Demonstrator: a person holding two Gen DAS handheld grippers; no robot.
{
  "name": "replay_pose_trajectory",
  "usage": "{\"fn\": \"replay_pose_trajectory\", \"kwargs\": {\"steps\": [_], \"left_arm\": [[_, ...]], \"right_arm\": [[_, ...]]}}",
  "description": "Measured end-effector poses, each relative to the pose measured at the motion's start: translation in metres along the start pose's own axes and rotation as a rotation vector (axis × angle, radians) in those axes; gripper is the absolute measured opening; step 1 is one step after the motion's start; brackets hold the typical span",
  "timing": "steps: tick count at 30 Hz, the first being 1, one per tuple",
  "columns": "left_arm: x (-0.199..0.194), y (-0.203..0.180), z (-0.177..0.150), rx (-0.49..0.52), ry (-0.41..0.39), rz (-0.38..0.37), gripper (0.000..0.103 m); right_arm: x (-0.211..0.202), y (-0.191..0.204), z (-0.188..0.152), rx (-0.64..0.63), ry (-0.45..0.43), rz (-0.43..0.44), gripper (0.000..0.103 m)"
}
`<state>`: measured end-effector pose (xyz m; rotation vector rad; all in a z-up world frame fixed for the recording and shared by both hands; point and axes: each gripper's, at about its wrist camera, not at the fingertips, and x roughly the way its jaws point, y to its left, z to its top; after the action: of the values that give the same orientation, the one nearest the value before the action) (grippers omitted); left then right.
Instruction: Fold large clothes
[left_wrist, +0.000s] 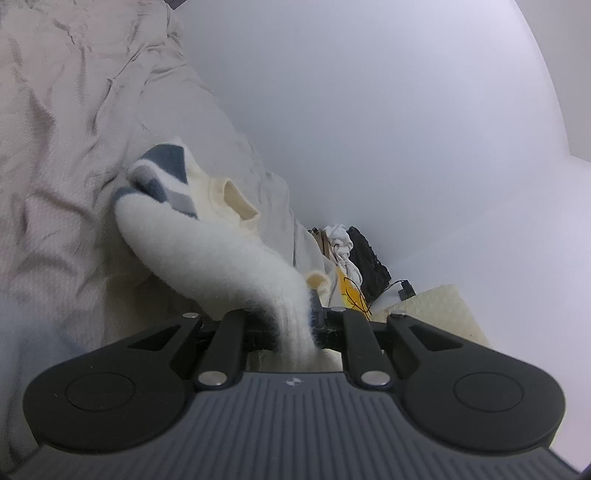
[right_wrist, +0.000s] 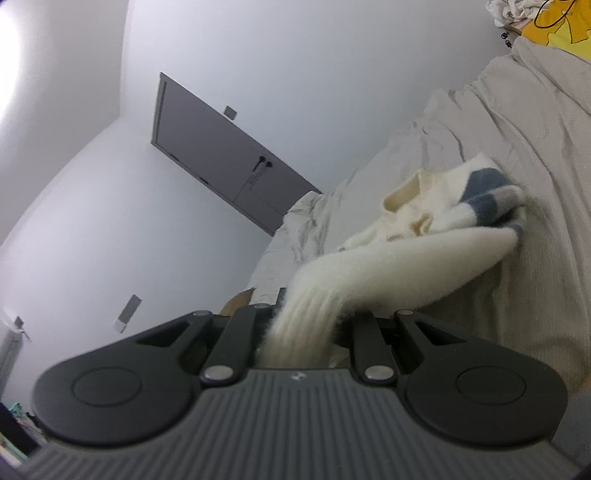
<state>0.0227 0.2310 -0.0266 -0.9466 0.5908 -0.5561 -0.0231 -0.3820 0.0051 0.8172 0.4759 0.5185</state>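
Note:
A fluffy cream sweater (left_wrist: 207, 240) with blue and grey patches lies on a beige bed, its neck opening facing up. My left gripper (left_wrist: 297, 325) is shut on the ribbed edge of the sweater, and the fabric stretches from it in a raised band back to the body of the garment. In the right wrist view the same sweater (right_wrist: 424, 251) shows its blue and grey patch at the right. My right gripper (right_wrist: 303, 328) is shut on another ribbed edge, with the fabric pulled up off the bed. The fingertips are hidden in the knit.
The rumpled beige bed cover (left_wrist: 66, 129) fills the left of the left wrist view. A heap of white, black and yellow clothes (left_wrist: 351, 251) sits at the bed's end beside a cream cushion (left_wrist: 436, 306). White walls and a grey door (right_wrist: 221, 162) stand behind.

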Motion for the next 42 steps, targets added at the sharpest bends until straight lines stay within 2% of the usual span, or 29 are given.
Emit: {"fn": "replay_pose_trajectory", "kwargs": {"steps": [3, 8, 11, 18, 25, 31, 36, 38, 42], "left_arm": [[-0.016, -0.009, -0.014, 0.008, -0.004, 0.010, 0.014], [-0.046, -0.013, -0.038, -0.031, -0.003, -0.009, 0.014], [-0.054, -0.016, -0.047, -0.052, 0.010, -0.002, 0.014], [-0.040, -0.021, -0.033, -0.051, -0.004, -0.004, 0.015], [0.019, -0.034, 0.021, -0.008, -0.035, 0.013, 0.015], [0.100, -0.030, 0.077, -0.009, -0.058, 0.063, 0.015], [0.182, 0.004, 0.117, -0.022, -0.049, 0.121, 0.015], [0.210, 0.028, 0.125, -0.079, -0.059, 0.116, 0.015], [0.259, 0.073, 0.138, -0.100, -0.044, 0.114, 0.015]], "right_arm": [[-0.010, 0.005, -0.005, -0.006, 0.014, -0.002, 0.016], [-0.032, 0.010, -0.015, -0.012, 0.024, 0.018, 0.016], [-0.038, 0.011, -0.019, -0.008, 0.034, 0.000, 0.017], [-0.030, 0.009, -0.010, -0.013, 0.044, -0.016, 0.017], [0.016, -0.009, 0.028, 0.087, 0.021, -0.038, 0.018], [0.082, -0.034, 0.076, 0.175, -0.037, -0.096, 0.018], [0.146, -0.072, 0.104, 0.228, -0.035, -0.176, 0.018], [0.173, -0.094, 0.111, 0.251, -0.027, -0.214, 0.018], [0.209, -0.132, 0.112, 0.259, 0.006, -0.252, 0.018]]}}
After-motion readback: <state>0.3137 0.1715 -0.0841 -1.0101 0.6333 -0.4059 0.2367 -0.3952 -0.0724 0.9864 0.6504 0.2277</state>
